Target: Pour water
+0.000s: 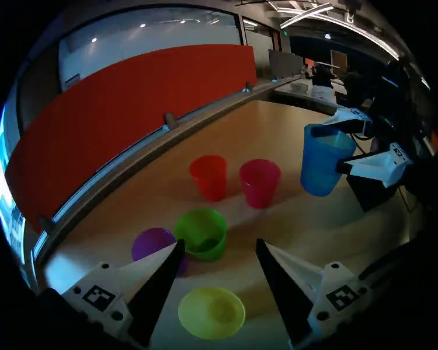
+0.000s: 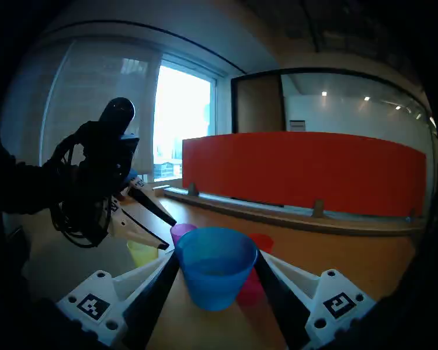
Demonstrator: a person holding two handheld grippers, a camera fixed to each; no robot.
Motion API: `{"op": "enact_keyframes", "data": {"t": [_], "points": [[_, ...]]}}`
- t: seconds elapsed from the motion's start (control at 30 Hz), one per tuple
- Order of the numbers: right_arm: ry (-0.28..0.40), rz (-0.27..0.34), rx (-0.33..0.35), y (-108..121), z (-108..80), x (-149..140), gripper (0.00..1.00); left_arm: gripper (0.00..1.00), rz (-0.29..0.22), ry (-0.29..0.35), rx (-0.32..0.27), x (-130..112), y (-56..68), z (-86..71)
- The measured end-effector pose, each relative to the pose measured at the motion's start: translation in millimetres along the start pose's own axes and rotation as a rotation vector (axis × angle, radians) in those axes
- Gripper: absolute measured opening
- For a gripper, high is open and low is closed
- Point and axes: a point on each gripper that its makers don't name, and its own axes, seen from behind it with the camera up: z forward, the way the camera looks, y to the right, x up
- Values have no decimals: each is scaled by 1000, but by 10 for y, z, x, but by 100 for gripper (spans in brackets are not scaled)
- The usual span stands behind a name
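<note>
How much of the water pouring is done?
Done: the right gripper grips the blue cup on both sides, off the table. In hand: the cup hangs upright close to the pink cup. Left: tipping it; nothing is pouring yet. The left gripper is open, holding nothing, near the yellow cup.

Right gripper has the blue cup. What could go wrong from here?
1. The blue plastic cup is pinched by the right gripper on its tapered sides; tilting may let it slip.
2. The orange plastic cup and pink plastic cup stand close together, so a stream could hit the wrong one.
</note>
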Motion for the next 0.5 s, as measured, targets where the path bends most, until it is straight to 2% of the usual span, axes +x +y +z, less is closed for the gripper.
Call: {"op": "enact_keyframes", "data": {"t": [0.3,0.5], "points": [[8,-3,-8,95,-22,7,91,90,-35,-83,-37,-87,25,134],[13,-14,-8,120,-36,6,92,90,-34,-143,-46,-182,31,182]]}}
